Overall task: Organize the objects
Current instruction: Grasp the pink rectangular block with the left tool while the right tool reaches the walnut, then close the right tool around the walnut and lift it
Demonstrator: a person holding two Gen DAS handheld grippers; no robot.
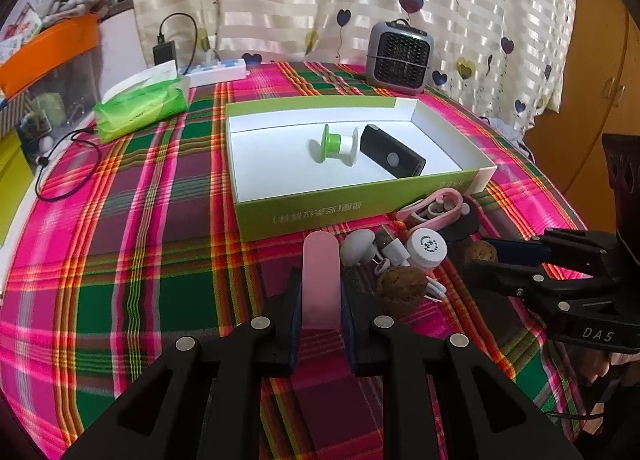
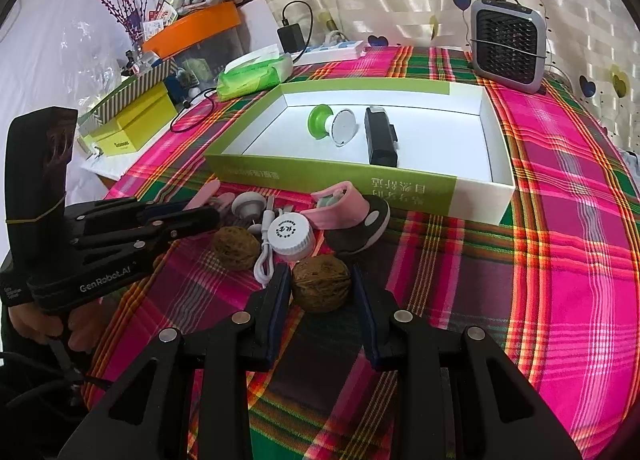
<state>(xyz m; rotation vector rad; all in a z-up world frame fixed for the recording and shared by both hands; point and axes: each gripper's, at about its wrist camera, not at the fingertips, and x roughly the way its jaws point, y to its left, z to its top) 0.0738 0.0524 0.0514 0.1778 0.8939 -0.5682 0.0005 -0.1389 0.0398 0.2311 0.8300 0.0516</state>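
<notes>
My left gripper (image 1: 321, 292) is shut on a pink flat stick (image 1: 321, 280), which shows in the right wrist view (image 2: 204, 192) too. My right gripper (image 2: 320, 288) is open around a walnut (image 2: 321, 287) on the cloth; whether the pads touch it I cannot tell. A green-and-white box (image 1: 352, 204) holds a green-and-white spool (image 1: 336, 142) and a black device (image 1: 392, 156). In front of the box lie a second walnut (image 2: 236, 246), a white bottle cap (image 2: 290, 238), a white cable (image 2: 264, 260), a pink case (image 2: 340, 206) and a white knob (image 2: 248, 204).
A grey mini fan (image 2: 508, 46) stands at the back right. A green tissue pack (image 1: 140, 108), a white power strip (image 1: 218, 70) and a black charger (image 1: 164, 50) lie at the back left. Yellow boxes (image 2: 132, 128) and an orange-lidded bin (image 2: 192, 26) stand beyond the table's left edge.
</notes>
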